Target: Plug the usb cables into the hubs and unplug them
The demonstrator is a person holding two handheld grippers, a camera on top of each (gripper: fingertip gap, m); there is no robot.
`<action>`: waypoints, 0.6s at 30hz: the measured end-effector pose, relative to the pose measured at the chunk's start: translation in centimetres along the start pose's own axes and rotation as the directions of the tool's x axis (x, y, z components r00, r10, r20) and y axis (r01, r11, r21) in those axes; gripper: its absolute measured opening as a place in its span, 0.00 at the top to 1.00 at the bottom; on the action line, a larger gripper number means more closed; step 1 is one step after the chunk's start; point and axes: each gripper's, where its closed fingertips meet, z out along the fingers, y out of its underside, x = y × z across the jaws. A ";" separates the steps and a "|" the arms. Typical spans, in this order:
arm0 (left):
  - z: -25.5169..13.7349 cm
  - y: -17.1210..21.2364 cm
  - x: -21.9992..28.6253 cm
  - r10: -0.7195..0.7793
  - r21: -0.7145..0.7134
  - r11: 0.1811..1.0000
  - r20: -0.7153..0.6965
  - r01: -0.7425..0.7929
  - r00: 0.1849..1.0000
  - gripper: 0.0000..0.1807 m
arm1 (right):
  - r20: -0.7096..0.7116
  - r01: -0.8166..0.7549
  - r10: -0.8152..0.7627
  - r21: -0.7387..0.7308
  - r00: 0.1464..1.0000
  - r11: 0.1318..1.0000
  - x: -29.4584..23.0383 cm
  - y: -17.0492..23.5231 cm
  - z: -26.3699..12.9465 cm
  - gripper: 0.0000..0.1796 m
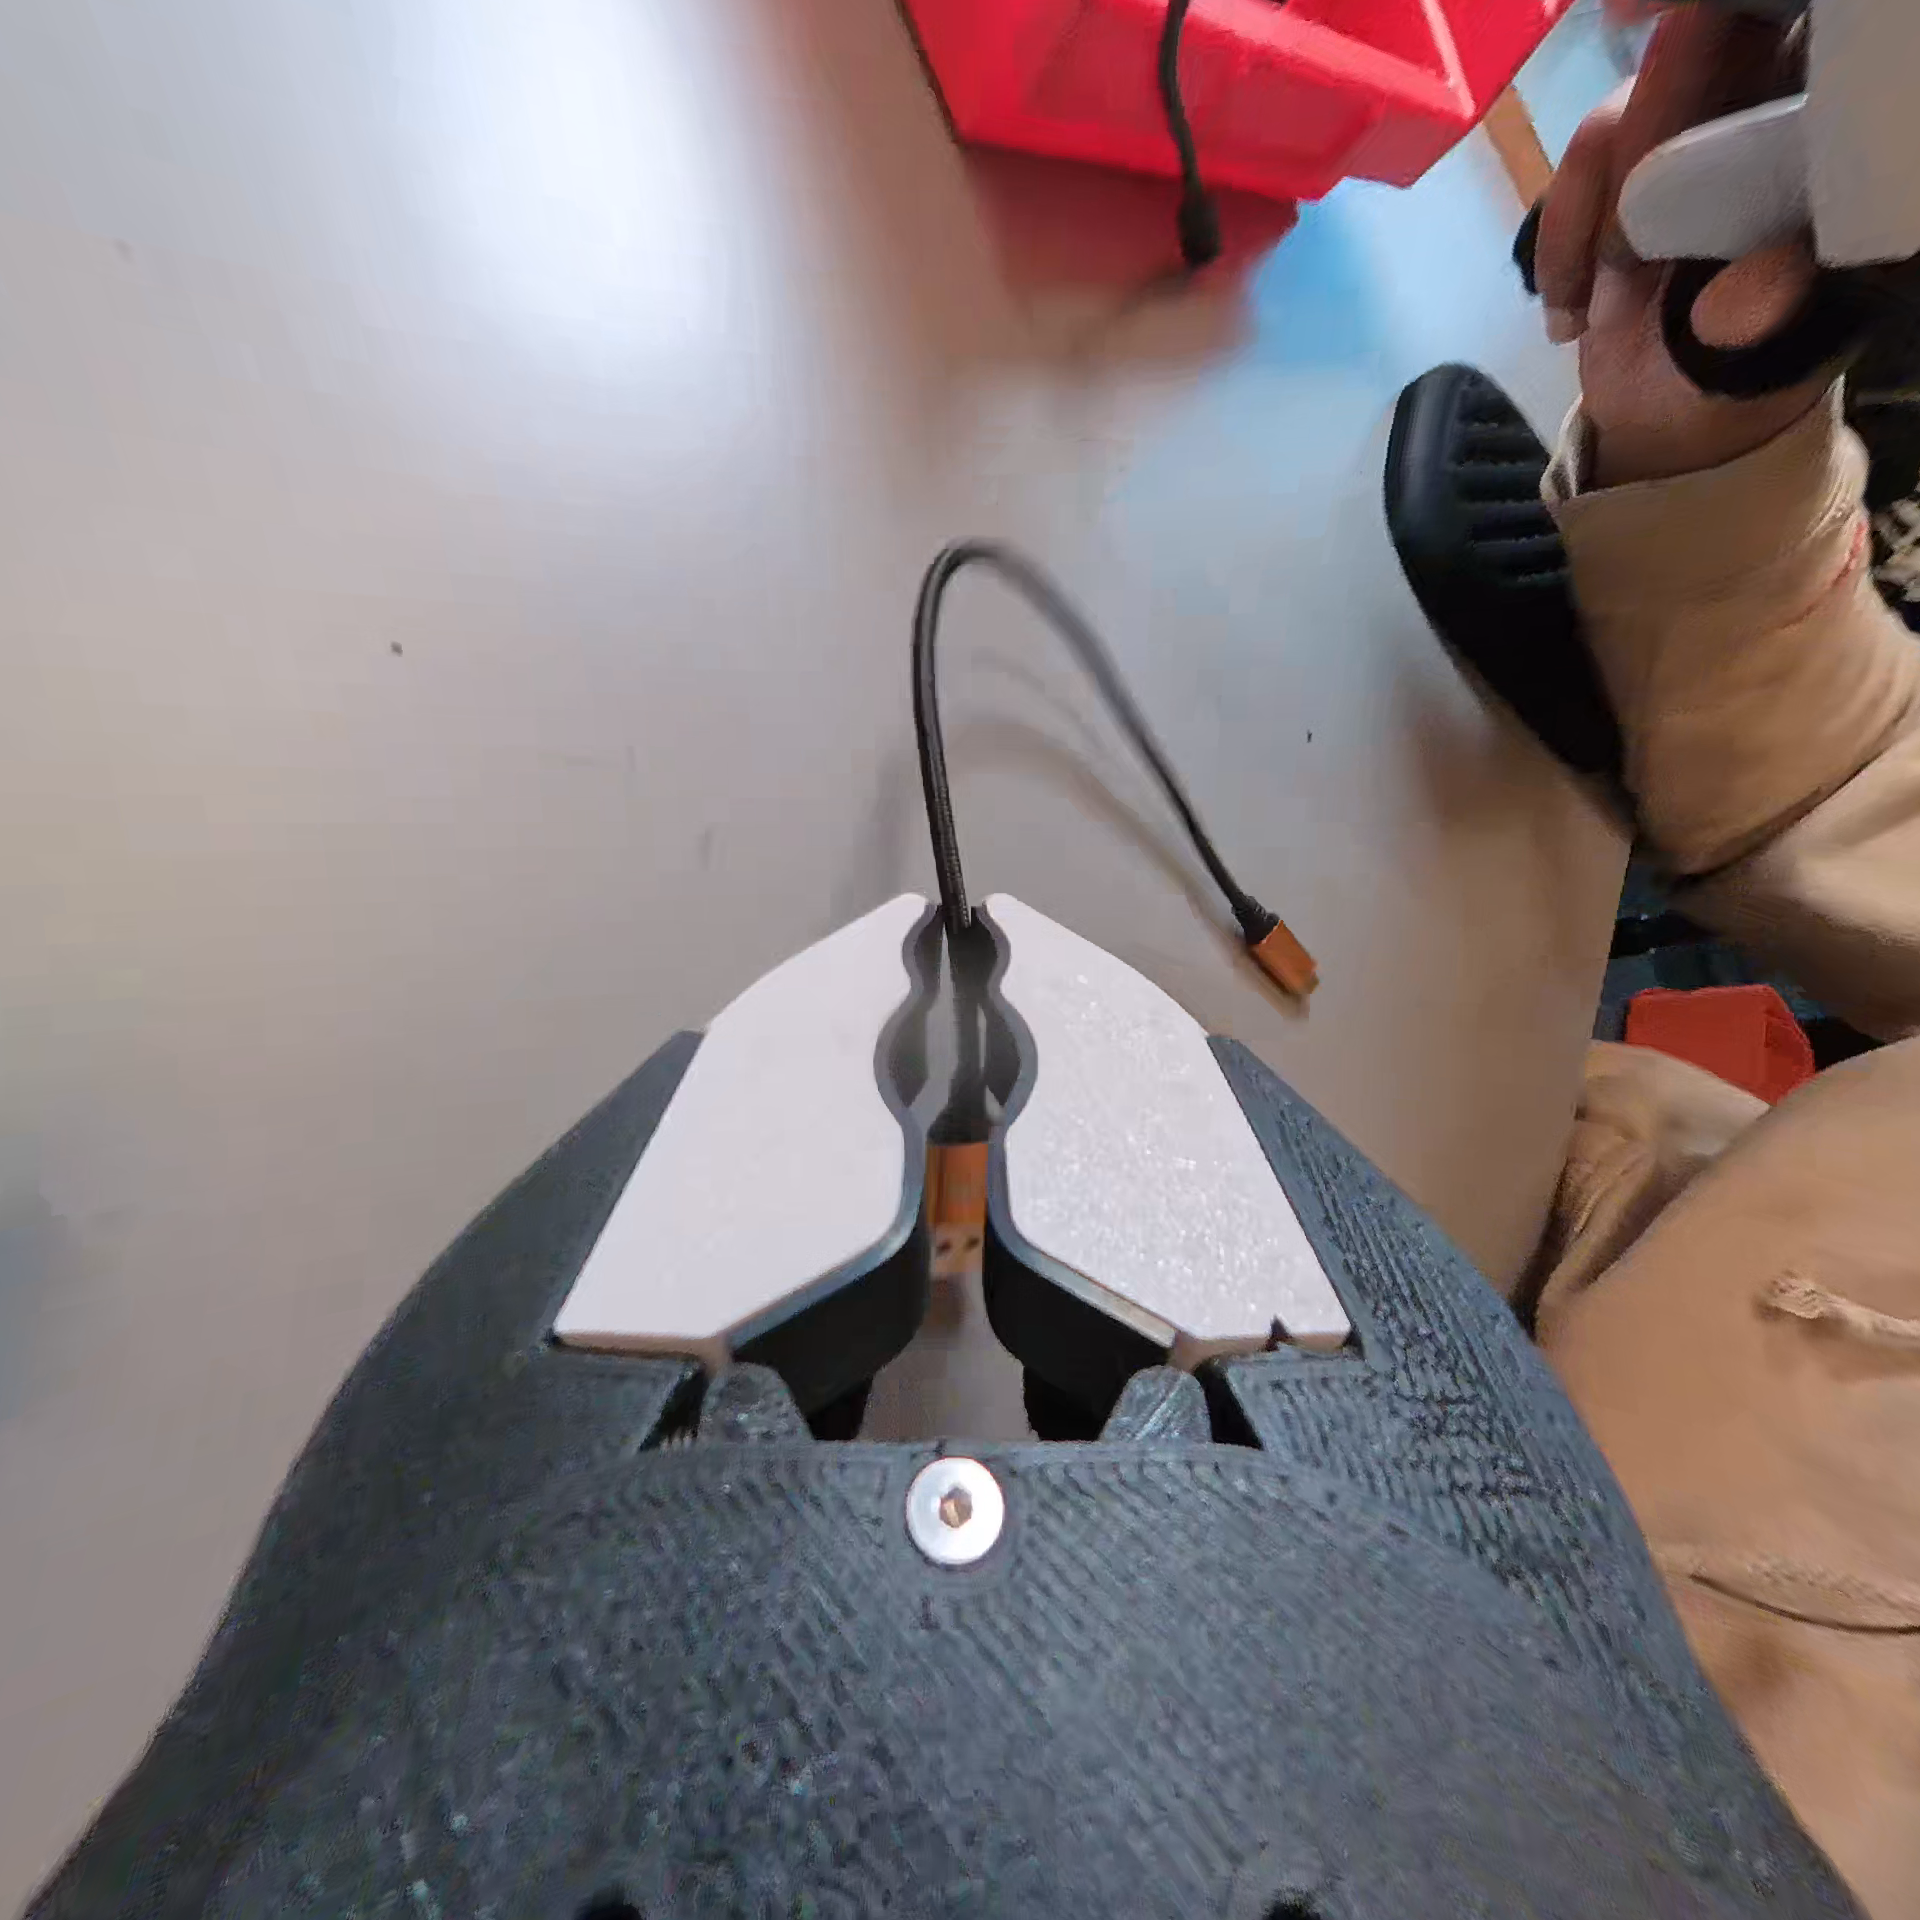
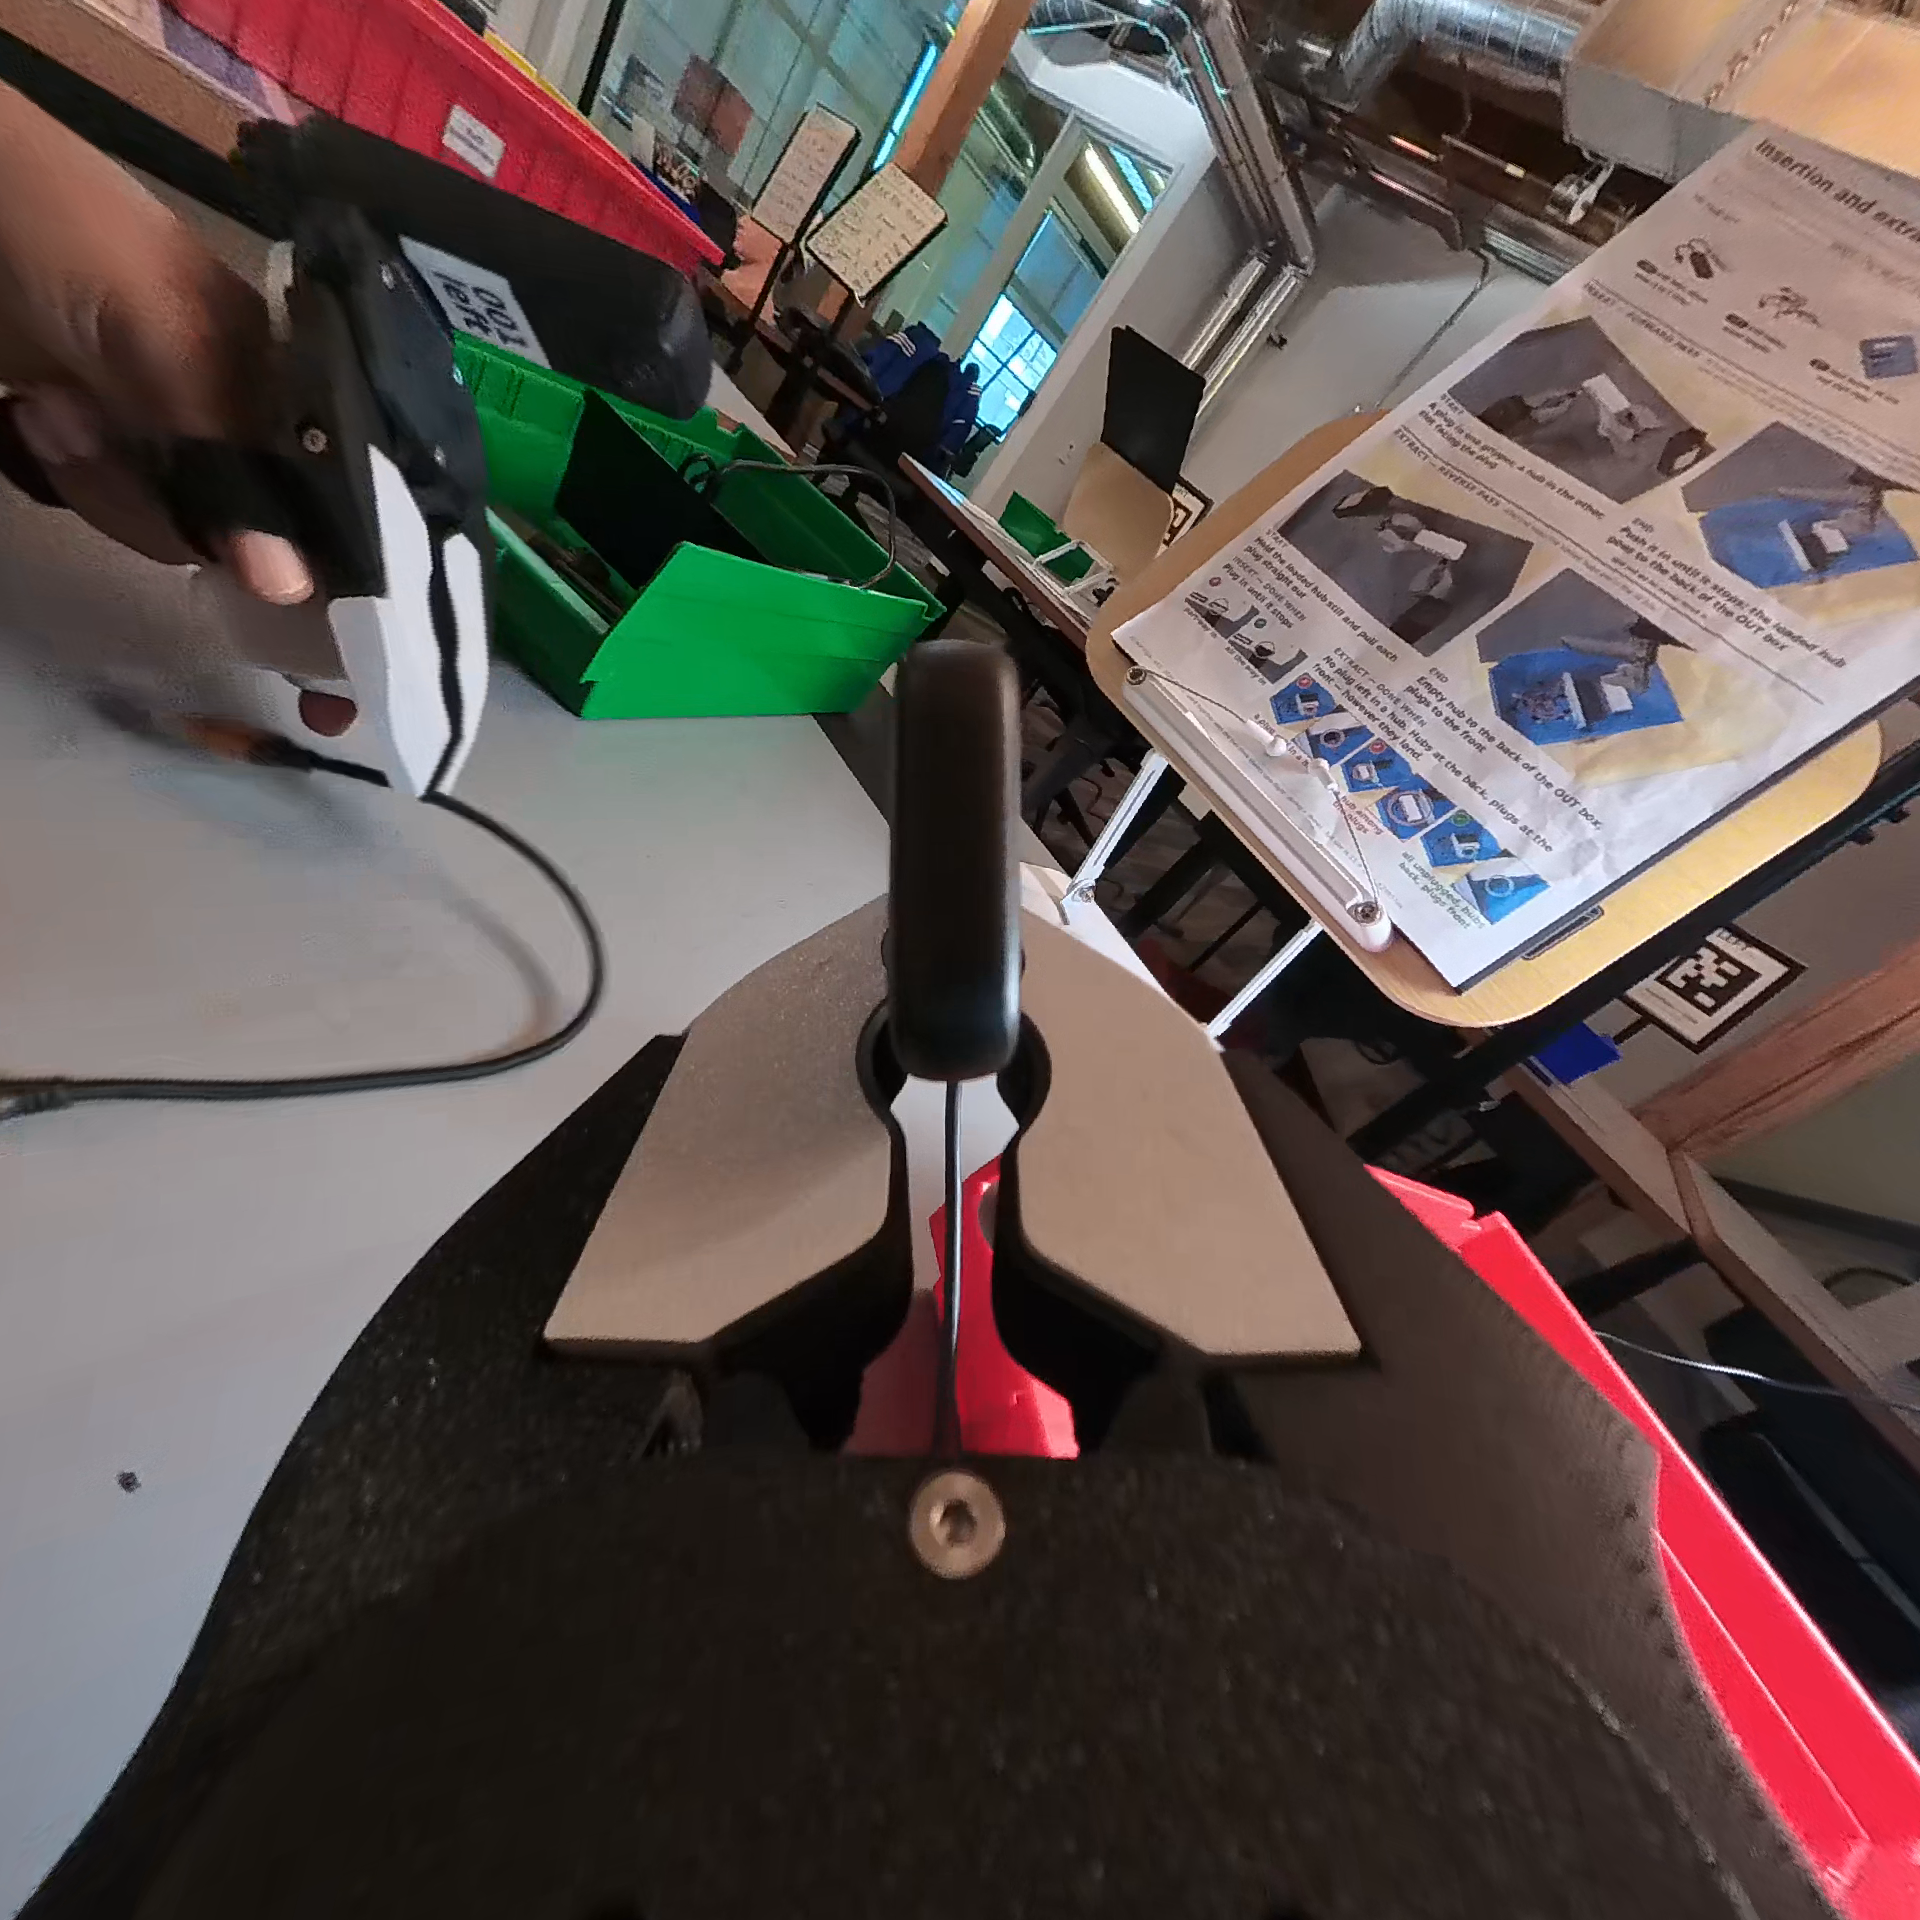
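Note:
My left gripper (image 1: 956, 914) is shut on a black braided usb cable (image 1: 935, 665), just behind its orange plug (image 1: 951, 1195), which lies between the fingers and points back at the camera. The cable arcs out of the fingertips to a second orange plug (image 1: 1283, 956) lying on the pale table (image 1: 416, 623). My right gripper (image 2: 956, 966) is shut on a black hub (image 2: 956, 831), held upright, with its thin black lead (image 2: 953, 1247) hanging down. The left gripper (image 2: 436, 727) also shows at the left of the right wrist view, above the table, with the cable (image 2: 561, 935) trailing from it.
A red bin (image 1: 1195, 83) with a black cable end hanging over it sits at the far table edge; it also shows under my right gripper (image 2: 1558, 1403). Green bins (image 2: 707, 603) stand behind. An instruction sheet on a board (image 2: 1507, 644) is at right. A tan sleeve (image 1: 1714, 675) and a black ribbed object (image 1: 1486, 561) are at right.

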 end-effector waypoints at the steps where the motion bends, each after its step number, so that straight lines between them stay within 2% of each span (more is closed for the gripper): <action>1: -0.1 0.7 -0.1 0.029 -0.031 0.999 0.004 -0.029 1.000 0.96 | 0.002 -0.001 0.001 -0.003 1.000 1.000 -0.1 0.1 0.0 0.93; 3: -0.4 1.6 0.1 0.145 -0.073 0.987 0.006 -0.144 0.989 0.91 | 0.006 0.000 0.000 -0.008 1.000 1.000 -0.2 0.2 0.1 0.93; 5: -1.2 2.0 0.6 0.284 -0.094 0.955 0.011 -0.282 0.959 0.90 | 0.009 -0.001 0.001 -0.009 1.000 1.000 -0.3 0.2 0.2 0.93; 8: -2.8 1.8 1.1 0.516 -0.148 0.850 0.035 -0.506 0.856 0.90 | 0.015 -0.010 0.010 -0.008 1.000 1.000 -0.3 0.3 0.2 0.93; 10: -3.7 1.8 1.0 0.709 -0.223 0.693 0.035 -0.686 0.705 0.89 | 0.021 -0.016 0.017 -0.007 1.000 1.000 -0.4 0.3 0.3 0.93; 12: -4.1 1.6 -0.4 0.849 -0.344 0.510 0.054 -0.789 0.525 0.89 | 0.023 -0.020 0.020 -0.006 1.000 1.000 -0.5 0.4 0.3 0.93; 14: -4.1 1.7 -1.9 0.923 -0.456 0.352 0.022 -0.818 0.385 0.87 | 0.026 -0.020 0.020 -0.007 0.999 1.000 -0.5 0.4 0.3 0.93; 18: -3.3 2.2 -1.8 0.976 -0.477 0.087 -0.134 -0.874 0.171 0.86 | 0.033 -0.022 0.022 -0.012 0.999 1.000 -0.6 0.6 0.3 0.93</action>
